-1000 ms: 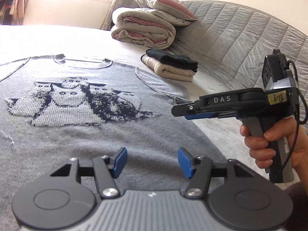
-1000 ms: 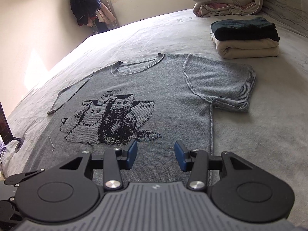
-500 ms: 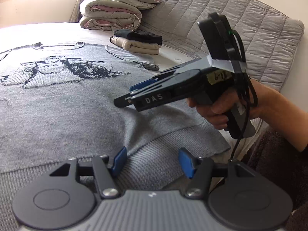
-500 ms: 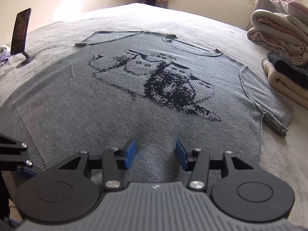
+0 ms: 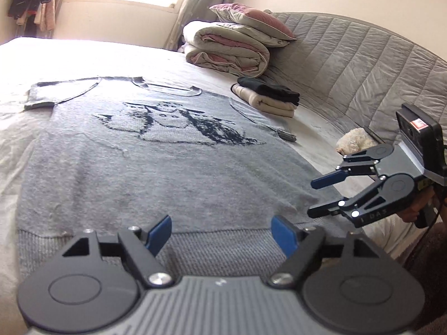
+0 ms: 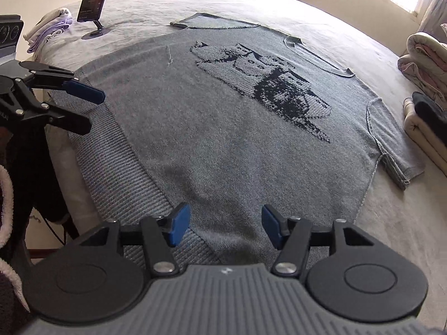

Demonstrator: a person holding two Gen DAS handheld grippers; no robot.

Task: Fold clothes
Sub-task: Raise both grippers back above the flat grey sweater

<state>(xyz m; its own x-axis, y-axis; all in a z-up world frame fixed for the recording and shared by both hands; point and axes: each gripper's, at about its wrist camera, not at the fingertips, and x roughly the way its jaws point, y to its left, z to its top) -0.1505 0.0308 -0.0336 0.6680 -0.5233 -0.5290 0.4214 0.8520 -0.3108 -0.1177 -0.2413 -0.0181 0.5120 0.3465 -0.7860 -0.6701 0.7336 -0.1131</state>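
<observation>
While sweater (image 5: 167, 173) lies flat on bed (image 6: 396, 223), both grippers' fingers (image 5: 159, 233) are opening (nothing betw. them)

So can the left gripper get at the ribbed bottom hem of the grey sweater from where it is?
Probably yes. The left gripper, jaws opening and empty, sits just above the ribbed hem of the grey sweater, which lies flat with nothing between.

Both wrist cameras look low from the bed's (image 5: 83, 55) foot edge across the same sweater (image 5: 167, 173), each catching the other gripper
</observation>
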